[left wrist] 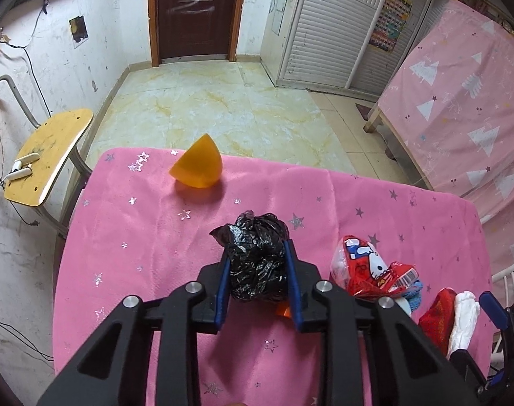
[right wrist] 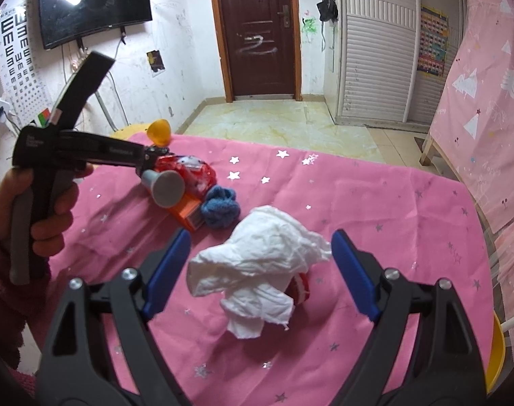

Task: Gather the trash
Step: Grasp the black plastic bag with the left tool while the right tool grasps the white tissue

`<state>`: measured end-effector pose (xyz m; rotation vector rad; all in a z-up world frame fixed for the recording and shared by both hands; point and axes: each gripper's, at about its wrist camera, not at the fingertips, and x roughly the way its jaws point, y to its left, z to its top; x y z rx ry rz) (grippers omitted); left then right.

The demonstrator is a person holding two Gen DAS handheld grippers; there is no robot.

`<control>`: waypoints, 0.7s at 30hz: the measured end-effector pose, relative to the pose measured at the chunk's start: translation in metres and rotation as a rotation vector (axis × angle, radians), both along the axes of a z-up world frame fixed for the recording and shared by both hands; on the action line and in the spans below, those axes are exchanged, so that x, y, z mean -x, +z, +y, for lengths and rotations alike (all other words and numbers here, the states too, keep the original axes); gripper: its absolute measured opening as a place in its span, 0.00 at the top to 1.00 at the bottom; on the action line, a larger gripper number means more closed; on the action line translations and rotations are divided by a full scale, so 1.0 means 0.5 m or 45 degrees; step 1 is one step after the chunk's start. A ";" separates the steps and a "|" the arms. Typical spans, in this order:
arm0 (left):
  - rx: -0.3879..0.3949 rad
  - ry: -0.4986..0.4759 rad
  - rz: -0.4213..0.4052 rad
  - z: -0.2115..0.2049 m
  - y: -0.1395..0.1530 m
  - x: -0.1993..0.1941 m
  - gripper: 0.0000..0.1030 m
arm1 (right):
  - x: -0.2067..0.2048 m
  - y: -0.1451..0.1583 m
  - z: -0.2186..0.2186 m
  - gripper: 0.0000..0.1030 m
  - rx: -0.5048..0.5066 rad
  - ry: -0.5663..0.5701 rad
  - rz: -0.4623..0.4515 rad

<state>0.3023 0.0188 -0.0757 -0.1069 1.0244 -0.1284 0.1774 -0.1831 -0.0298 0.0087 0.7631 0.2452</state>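
- The crumpled black plastic bag (left wrist: 257,257), glossy and balled up, sits on the pink star-print tablecloth (left wrist: 155,237) near the middle of the table, pinched between the blue pads (left wrist: 223,287) of the left gripper (left wrist: 257,270); the pads press into both its sides.
- The step in hand looks like the pick of this bag: it is gripped but seems not yet lifted. The next move likely calls for a straight lift clear of the cloth, keeping the squeeze so the soft, slippery film does not slide out, then a carry to wherever trash is gathered; no bin shows in either view.
- The crumpled white tissue (right wrist: 257,264) lies between the spread fingers of the right gripper (right wrist: 257,270), which stands wide and does not touch it. It covers part of a red item (right wrist: 299,287).
- Further out lie a red cartoon-print wrapper (left wrist: 362,267), a blue knitted piece (right wrist: 221,209) and an orange box (right wrist: 189,213), close together.
- An orange wedge-shaped object (left wrist: 197,165) stands apart near the far edge.
- A hand (right wrist: 50,216) holds the left gripper's handle.
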 end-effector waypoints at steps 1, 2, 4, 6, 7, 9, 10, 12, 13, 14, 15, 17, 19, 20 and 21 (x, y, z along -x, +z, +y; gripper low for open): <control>0.004 0.004 -0.006 0.001 0.005 0.002 0.80 | 0.000 0.000 0.001 0.21 0.003 0.003 -0.001; 0.014 0.007 -0.017 0.004 0.012 0.007 0.80 | -0.001 -0.001 0.000 0.21 0.005 0.003 -0.001; 0.015 0.019 -0.042 0.008 0.028 0.013 0.80 | -0.003 -0.004 0.001 0.21 0.008 0.006 0.004; 0.018 0.023 -0.067 0.009 0.044 0.021 0.80 | -0.005 -0.005 0.003 0.21 0.013 0.003 0.005; 0.019 0.021 -0.077 0.007 0.053 0.026 0.80 | -0.007 -0.008 0.005 0.25 0.017 0.007 0.010; 0.007 0.016 -0.096 0.004 0.065 0.035 0.80 | -0.011 -0.012 0.010 0.37 0.026 0.007 0.027; 0.007 0.014 -0.099 0.004 0.069 0.037 0.80 | -0.013 -0.016 0.012 0.41 0.035 0.006 0.037; 0.010 0.009 -0.102 0.001 0.074 0.044 0.80 | -0.012 -0.022 0.013 0.49 0.046 0.002 0.046; 0.010 0.007 -0.105 0.002 0.076 0.047 0.80 | -0.011 -0.023 0.011 0.55 0.038 -0.001 0.048; 0.009 0.006 -0.108 0.001 0.077 0.050 0.80 | -0.009 -0.022 0.009 0.58 0.031 -0.004 0.045; 0.009 0.005 -0.111 -0.001 0.080 0.055 0.80 | -0.006 -0.021 0.008 0.63 0.029 -0.005 0.040; 0.008 0.004 -0.116 -0.002 0.084 0.061 0.80 | -0.002 -0.016 0.002 0.68 0.017 -0.004 0.032; 0.009 0.005 -0.123 0.003 0.089 0.065 0.80 | 0.004 -0.012 0.000 0.70 0.010 -0.003 0.024; 0.011 0.007 -0.129 0.002 0.094 0.069 0.80 | 0.009 -0.008 -0.003 0.70 0.000 -0.007 0.013; 0.012 0.008 -0.132 0.005 0.096 0.071 0.80 | 0.013 -0.004 -0.007 0.71 -0.012 -0.010 0.003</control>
